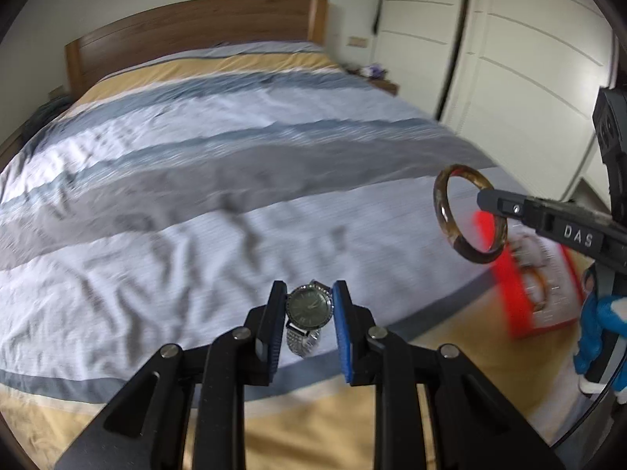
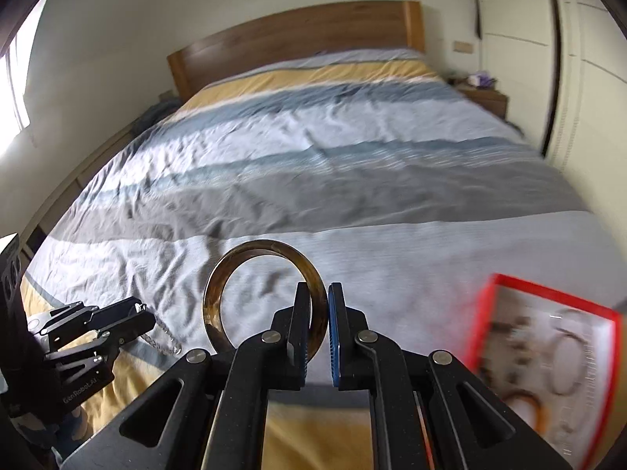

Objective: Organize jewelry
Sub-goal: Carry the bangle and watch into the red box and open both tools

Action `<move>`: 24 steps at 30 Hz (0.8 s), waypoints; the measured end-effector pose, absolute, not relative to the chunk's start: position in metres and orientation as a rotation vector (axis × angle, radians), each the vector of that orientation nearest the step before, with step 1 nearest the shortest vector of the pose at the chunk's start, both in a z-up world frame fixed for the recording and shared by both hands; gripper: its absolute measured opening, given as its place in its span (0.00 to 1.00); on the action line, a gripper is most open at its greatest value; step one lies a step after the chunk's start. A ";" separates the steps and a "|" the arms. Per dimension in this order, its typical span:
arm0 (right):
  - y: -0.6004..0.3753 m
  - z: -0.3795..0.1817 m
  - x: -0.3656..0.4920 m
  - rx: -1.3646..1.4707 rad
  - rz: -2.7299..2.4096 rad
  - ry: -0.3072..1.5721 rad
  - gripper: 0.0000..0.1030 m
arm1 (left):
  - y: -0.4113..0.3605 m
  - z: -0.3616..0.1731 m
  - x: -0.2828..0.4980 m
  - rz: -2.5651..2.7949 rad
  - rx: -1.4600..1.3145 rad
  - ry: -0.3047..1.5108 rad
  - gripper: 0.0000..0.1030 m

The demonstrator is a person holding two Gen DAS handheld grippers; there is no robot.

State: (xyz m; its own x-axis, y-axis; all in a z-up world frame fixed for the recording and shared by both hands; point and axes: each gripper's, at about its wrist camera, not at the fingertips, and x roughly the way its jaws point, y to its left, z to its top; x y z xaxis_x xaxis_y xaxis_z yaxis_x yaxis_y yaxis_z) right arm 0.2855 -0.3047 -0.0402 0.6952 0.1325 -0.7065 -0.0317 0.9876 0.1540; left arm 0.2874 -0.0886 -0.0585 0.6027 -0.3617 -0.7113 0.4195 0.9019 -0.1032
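My left gripper (image 1: 308, 297) is shut on a wristwatch (image 1: 307, 307) with a dark round face and a silver mesh band, held above the bed. My right gripper (image 2: 318, 293) is shut on a brown amber bangle (image 2: 219, 293), gripping its right side, with the ring standing upright. The bangle (image 1: 443, 203) and the right gripper (image 1: 486, 197) also show at the right of the left wrist view. The left gripper (image 2: 145, 319) shows at the lower left of the right wrist view with the watch band (image 2: 164, 338) hanging from it. A red-rimmed jewelry box (image 2: 486, 305) lies on the bed at lower right, blurred.
The bed (image 1: 196, 180) with a striped grey, blue and yellow cover fills both views. A wooden headboard (image 1: 188, 27) stands at the back. White wardrobe doors (image 1: 509, 58) are on the right. A nightstand (image 2: 486, 98) sits by the bed. The box (image 1: 505, 290) holds other bangles.
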 end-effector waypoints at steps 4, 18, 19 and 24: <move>-0.353 -0.027 0.249 0.117 0.020 0.793 0.09 | -0.138 -0.037 0.270 -0.545 0.072 0.783 0.21; -0.482 -0.071 0.163 0.039 -0.212 0.912 0.09 | -0.317 -0.050 0.220 -0.805 0.132 0.840 0.21; -0.486 -0.078 0.161 0.036 -0.219 0.926 0.09 | -0.325 -0.056 0.219 -0.802 0.149 0.847 0.21; -0.494 -0.103 0.154 0.008 -0.233 0.976 0.09 | -0.349 -0.086 0.223 -0.746 0.207 0.889 0.21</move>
State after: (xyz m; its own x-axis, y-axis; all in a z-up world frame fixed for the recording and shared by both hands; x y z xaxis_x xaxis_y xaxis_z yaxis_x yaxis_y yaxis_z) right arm 0.1543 -0.4942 -0.1031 0.5379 -0.1917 -0.8209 0.1992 0.9751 -0.0972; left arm 0.2232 -0.3487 -0.0862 0.4010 -0.5032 -0.7655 0.6667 0.7334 -0.1328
